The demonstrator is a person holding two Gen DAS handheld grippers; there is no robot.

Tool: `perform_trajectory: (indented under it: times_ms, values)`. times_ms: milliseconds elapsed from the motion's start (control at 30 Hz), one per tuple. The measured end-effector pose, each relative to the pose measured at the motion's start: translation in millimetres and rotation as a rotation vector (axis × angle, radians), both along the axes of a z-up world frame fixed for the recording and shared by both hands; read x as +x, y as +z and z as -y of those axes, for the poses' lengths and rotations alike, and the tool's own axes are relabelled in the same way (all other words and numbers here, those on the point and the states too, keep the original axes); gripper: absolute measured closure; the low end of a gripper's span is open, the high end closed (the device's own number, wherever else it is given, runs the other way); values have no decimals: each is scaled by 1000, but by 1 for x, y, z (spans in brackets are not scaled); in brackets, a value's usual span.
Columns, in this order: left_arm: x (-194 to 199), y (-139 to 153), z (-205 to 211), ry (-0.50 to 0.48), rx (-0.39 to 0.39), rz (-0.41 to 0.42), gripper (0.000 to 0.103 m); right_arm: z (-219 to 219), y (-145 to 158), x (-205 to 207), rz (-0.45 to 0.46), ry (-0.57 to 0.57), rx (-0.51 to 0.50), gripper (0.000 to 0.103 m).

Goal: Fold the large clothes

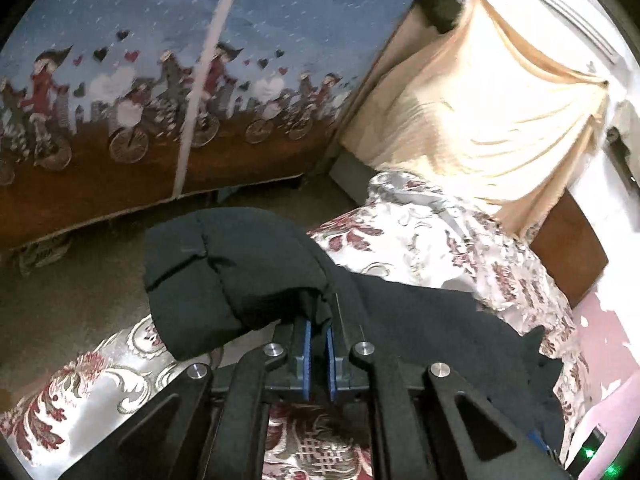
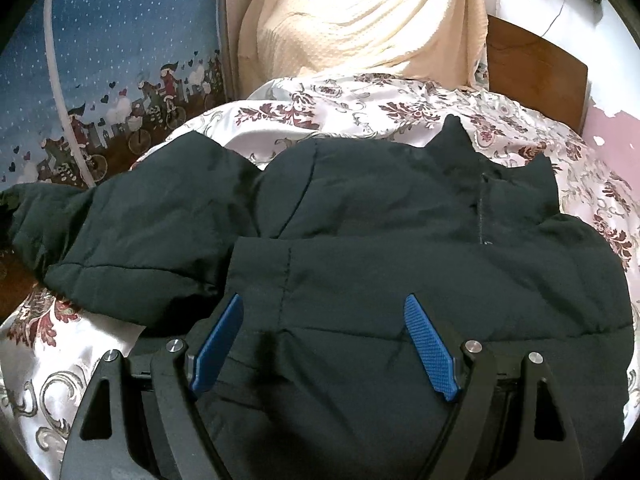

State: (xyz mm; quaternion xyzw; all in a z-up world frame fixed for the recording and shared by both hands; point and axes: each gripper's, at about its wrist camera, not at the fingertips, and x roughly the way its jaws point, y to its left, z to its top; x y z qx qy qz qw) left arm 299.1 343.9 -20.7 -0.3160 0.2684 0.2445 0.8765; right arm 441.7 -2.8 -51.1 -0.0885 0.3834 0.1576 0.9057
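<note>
We've got the black puffy quilted jacket (image 2: 400, 220) spread on the floral satin bedspread (image 2: 360, 112); left gripper (image 1: 319, 330) pinches its sleeve, right gripper (image 2: 324, 312) hangs spread wide above it.

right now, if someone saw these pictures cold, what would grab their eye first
Most striking is the big black padded jacket spread over the floral bedspread, filling the middle of the right wrist view. The left gripper is shut on a sleeve of the jacket, lifted off the bed, while the right gripper hangs open above the jacket's body. Behind, a cream curtain glows bright beside a blue cloth printed with cyclists.
</note>
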Motion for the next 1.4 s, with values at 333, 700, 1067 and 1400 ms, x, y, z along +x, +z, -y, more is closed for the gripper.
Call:
perform_trajectory:
  times_ms: [333,700,1067,1400]
  values:
    - [34,41,113,-389,223,159,97,36,18,-1,8,-12,90,24]
    - [88,34,287,-847,249,134,98,178,44,9,10,-189,223,24]
    - [109,-42,377,-1066,194,-94,92,287,-2,10,-117,-306,493,24]
    - [80,-23,379,-1086,234,6,21,262,-19,24,-158,-202,645,14]
